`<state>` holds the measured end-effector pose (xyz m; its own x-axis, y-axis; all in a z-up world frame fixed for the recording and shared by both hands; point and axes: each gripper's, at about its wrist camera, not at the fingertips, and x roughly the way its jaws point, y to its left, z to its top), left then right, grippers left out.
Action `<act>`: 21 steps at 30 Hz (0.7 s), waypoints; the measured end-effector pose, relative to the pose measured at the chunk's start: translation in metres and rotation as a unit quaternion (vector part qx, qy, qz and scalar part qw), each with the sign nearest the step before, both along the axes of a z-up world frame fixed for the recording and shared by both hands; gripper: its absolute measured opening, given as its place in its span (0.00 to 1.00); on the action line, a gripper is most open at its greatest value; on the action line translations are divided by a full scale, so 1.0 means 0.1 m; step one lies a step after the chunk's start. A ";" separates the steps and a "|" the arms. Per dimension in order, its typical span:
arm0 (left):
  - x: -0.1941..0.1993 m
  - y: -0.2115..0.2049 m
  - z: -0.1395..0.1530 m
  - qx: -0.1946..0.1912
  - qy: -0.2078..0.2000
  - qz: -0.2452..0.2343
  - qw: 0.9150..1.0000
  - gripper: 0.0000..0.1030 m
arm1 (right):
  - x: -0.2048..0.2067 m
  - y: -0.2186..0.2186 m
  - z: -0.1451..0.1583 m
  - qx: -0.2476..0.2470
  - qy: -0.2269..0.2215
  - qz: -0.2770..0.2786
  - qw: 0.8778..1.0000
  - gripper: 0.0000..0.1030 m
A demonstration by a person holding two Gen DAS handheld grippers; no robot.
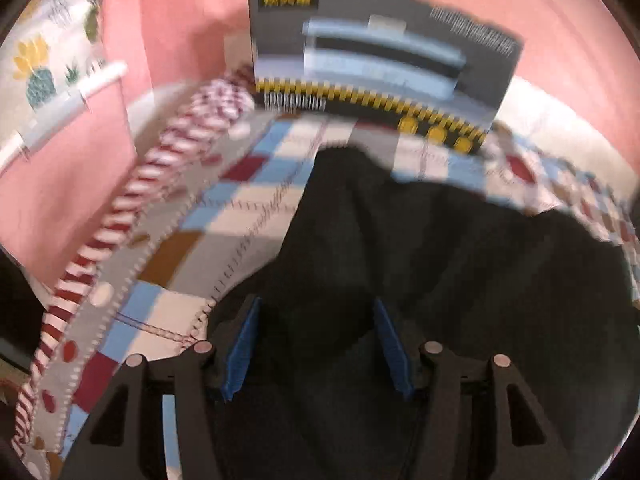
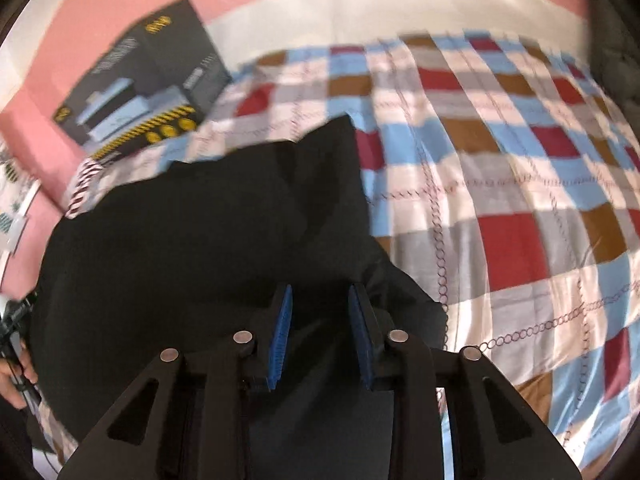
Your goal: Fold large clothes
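- The large black cloth garment (image 1: 460, 264) (image 2: 208, 232) lies spread on the bed, directly under and ahead of both tools.
- The left tool (image 1: 318, 346) has its blue pads (image 1: 244, 352) wide apart, with nothing between them; it is above the black fabric.
- The right tool (image 2: 320, 334) is open more narrowly, also holding nothing.
- The checkered bedsheet in red, blue, brown and white (image 2: 500, 184) (image 1: 240, 200) extends to the right of the right tool.
- A dark cardboard box with yellow stripes (image 1: 380, 60) (image 2: 148, 80) stands far ahead, by the pink wall (image 1: 64, 184).
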<state>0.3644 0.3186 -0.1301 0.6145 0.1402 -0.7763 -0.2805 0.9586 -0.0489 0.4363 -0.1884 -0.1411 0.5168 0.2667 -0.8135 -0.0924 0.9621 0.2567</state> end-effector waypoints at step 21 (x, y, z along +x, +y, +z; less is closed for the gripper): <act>-2.24 -1.16 0.86 -0.043 -0.036 -0.018 0.998 0.59 | -2.51 0.14 0.94 -0.052 -0.099 0.062 0.992 0.48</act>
<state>0.1404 0.2026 -0.0438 0.6726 0.0509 -0.7382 -0.2384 0.9593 -0.1510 0.1854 -0.1739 -0.0472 0.6372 0.2577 -0.7263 -0.2508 0.9605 0.1208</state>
